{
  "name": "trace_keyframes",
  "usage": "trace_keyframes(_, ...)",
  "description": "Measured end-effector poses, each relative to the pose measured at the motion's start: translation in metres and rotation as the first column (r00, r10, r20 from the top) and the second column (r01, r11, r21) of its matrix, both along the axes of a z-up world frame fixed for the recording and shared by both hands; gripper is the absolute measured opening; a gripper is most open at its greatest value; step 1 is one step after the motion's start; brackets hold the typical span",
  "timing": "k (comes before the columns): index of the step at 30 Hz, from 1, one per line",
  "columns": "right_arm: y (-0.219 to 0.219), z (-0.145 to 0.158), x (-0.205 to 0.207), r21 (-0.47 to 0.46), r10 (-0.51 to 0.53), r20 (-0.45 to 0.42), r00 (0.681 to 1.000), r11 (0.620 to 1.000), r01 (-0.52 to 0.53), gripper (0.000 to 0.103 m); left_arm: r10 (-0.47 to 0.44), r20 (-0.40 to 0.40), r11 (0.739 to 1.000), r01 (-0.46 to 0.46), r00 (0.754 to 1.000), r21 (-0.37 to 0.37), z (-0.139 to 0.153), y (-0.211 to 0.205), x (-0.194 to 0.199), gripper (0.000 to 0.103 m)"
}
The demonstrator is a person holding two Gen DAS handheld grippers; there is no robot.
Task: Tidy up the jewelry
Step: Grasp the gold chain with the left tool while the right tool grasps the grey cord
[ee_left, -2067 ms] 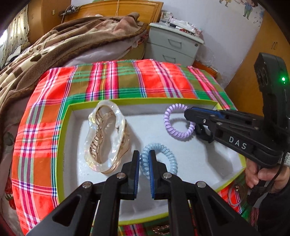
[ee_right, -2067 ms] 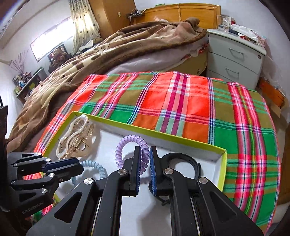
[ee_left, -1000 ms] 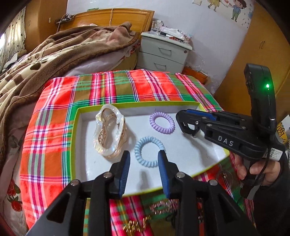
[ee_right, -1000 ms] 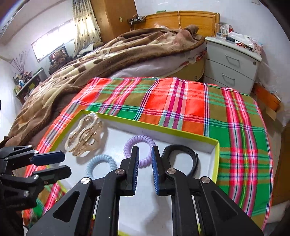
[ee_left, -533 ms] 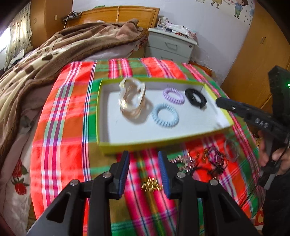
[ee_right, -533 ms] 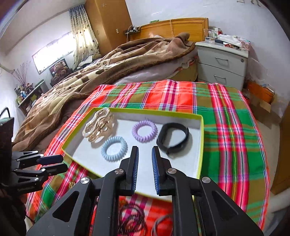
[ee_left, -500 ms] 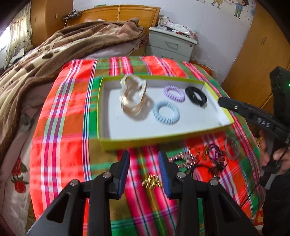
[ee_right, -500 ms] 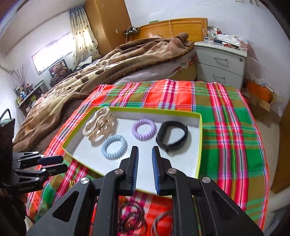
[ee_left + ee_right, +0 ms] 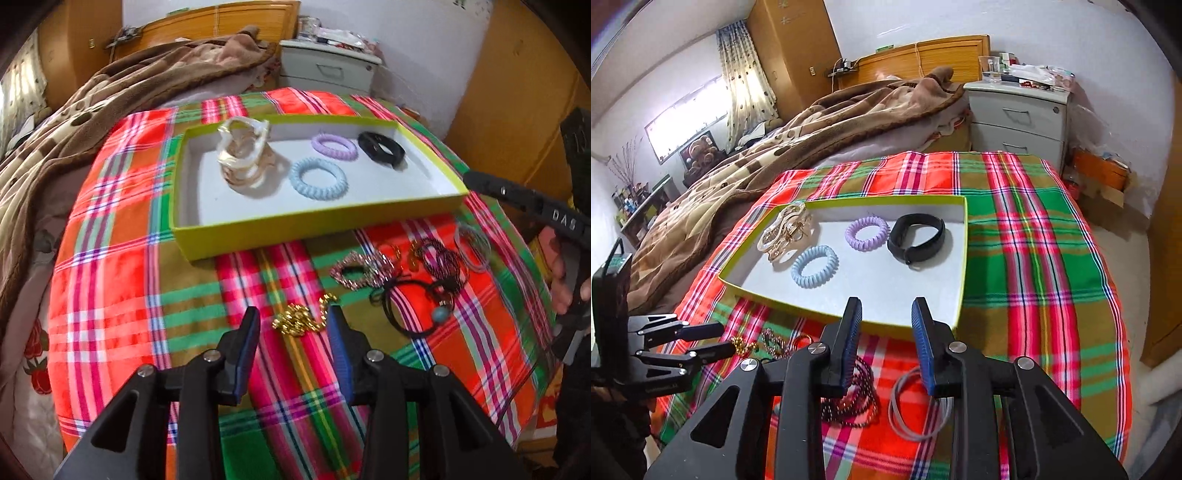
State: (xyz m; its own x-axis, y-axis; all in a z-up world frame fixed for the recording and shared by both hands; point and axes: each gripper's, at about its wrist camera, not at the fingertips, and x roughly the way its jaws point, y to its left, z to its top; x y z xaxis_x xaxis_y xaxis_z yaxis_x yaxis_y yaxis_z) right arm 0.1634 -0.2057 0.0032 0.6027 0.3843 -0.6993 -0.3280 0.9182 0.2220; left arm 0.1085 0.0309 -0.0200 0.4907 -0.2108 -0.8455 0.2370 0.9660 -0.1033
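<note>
Tray (image 9: 317, 221): lime rim, far side of plaid surface (image 9: 122, 280); holds clear claw clip (image 9: 242, 158), blue coil tie (image 9: 317, 178), lilac coil tie (image 9: 334, 146), black band (image 9: 380, 147).
Loose pile: near side of tray, not yet sorted.
Left gripper (image 9: 291, 325): fingers spread, empty; gold chain (image 9: 301, 317) directly ahead between tips, long axis running left-right.
Right gripper (image 9: 886, 317): fingers spread, empty; grey ring ties (image 9: 916, 410) and dark beaded loops (image 9: 853, 402) just below.
Nearer to chain: left.

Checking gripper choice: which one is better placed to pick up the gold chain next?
Probably left. The left gripper is open with the gold chain right between its fingertips; the right gripper hovers by the grey hair ties.
</note>
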Motion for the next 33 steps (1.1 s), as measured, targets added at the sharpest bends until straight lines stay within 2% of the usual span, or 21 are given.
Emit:
trace_keyframes(3, -0.004, -0.001, -0.004, 0.005, -0.012, -0.003, 1.0, 1.0, 0.012, 0.029, -0.01, -0.013, 1.0, 0.01, 1.0, 0.019, -0.006, -0.004, 0.0, 0.039)
trace_keyframes(12, -0.02, -0.007, -0.011, 0.018, -0.056, -0.013, 0.998, 0.998, 0.056, 0.029, -0.034, 0.012, 0.998, 0.033, 0.999, 0.058, -0.006, -0.011, 0.001, 0.039)
trace_keyframes(15, -0.024, -0.008, -0.012, 0.013, -0.067, -0.014, 0.998, 0.998, 0.067, 0.029, -0.026, 0.023, 0.996, 0.024, 0.999, 0.086, -0.007, -0.013, 0.001, 0.029)
trace_keyframes(17, -0.026, -0.008, -0.013, 0.015, -0.071, -0.017, 0.997, 0.997, 0.072, 0.029, -0.015, 0.024, 0.997, 0.013, 1.0, 0.081, -0.006, -0.01, 0.002, 0.02)
trace_keyframes(19, -0.029, -0.009, -0.014, 0.015, -0.081, -0.017, 0.997, 0.997, 0.081, 0.029, -0.001, 0.022, 0.997, 0.0, 1.0, 0.073, -0.006, -0.006, 0.003, 0.016)
trace_keyframes(25, -0.04, -0.015, -0.016, 0.001, -0.108, -0.029, 0.994, 0.994, 0.108, 0.029, 0.021, 0.031, 0.998, -0.023, 0.999, 0.066, -0.006, 0.0, 0.002, 0.015)
trace_keyframes(27, -0.045, -0.018, -0.018, -0.006, -0.118, -0.036, 0.992, 0.993, 0.118, 0.029, 0.032, 0.037, 0.998, -0.034, 0.999, 0.059, -0.004, 0.003, 0.002, 0.01)
trace_keyframes(33, -0.055, -0.029, -0.023, -0.02, -0.131, -0.075, 0.989, 0.991, 0.13, 0.029, 0.06, 0.048, 0.998, -0.061, 0.997, 0.027, -0.001, 0.012, 0.004, 0.01)
